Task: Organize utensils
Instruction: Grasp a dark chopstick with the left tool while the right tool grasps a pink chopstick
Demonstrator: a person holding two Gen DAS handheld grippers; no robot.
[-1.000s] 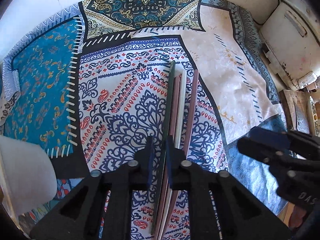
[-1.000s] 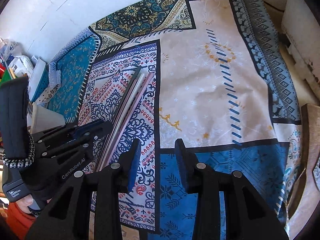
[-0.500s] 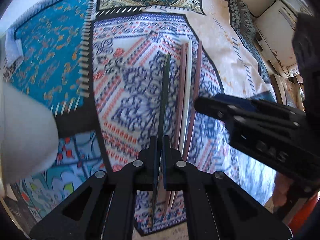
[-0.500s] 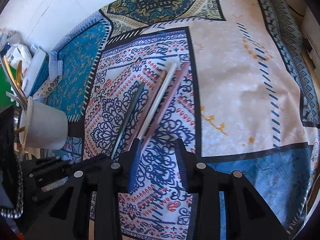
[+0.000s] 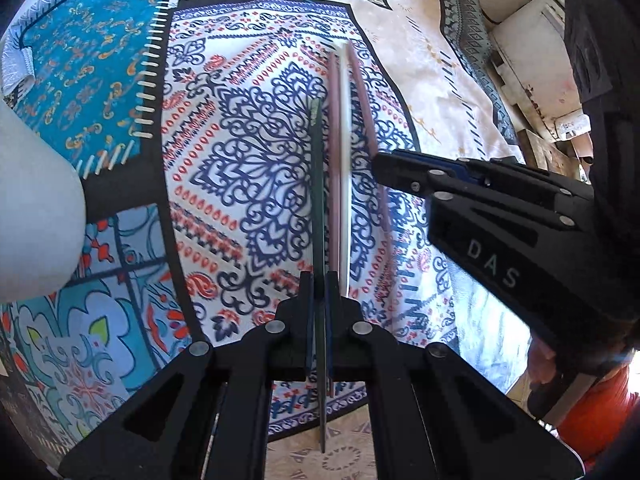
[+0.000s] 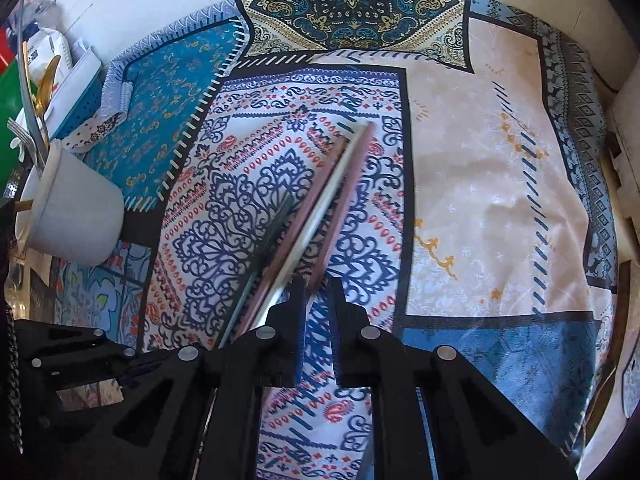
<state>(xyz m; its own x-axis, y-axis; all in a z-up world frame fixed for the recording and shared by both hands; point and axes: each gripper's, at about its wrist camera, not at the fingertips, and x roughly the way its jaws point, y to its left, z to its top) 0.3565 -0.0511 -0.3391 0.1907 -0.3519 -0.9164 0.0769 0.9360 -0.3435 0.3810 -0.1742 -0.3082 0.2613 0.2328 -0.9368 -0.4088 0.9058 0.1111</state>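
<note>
Several chopsticks lie side by side on the patterned cloth [image 6: 480,200]. My left gripper [image 5: 318,280] is shut on the dark green chopstick [image 5: 317,184], which runs straight out between its fingers and lies a little apart from the rest. A pink chopstick [image 5: 332,140] and a white chopstick [image 5: 344,120] lie just right of it. My right gripper [image 6: 319,284] points down at the mauve chopstick [image 6: 352,184] on the right of the row. Its jaws are closing and stand narrow, with that stick's near part between the tips. In the left wrist view the right gripper [image 5: 378,160] reaches in from the right.
A white cup [image 6: 76,208] stands at the cloth's left edge, with forks and a gold spoon [image 6: 44,80] standing in it. A blue basket [image 6: 80,92] and packets sit behind it. White boards and wooden pieces [image 5: 552,92] lie to the right of the cloth.
The right gripper has come across over the chopsticks and its jaws have narrowed around the mauve one. The left gripper has shifted towards the cup, with the green chopstick drawn back from the others.
</note>
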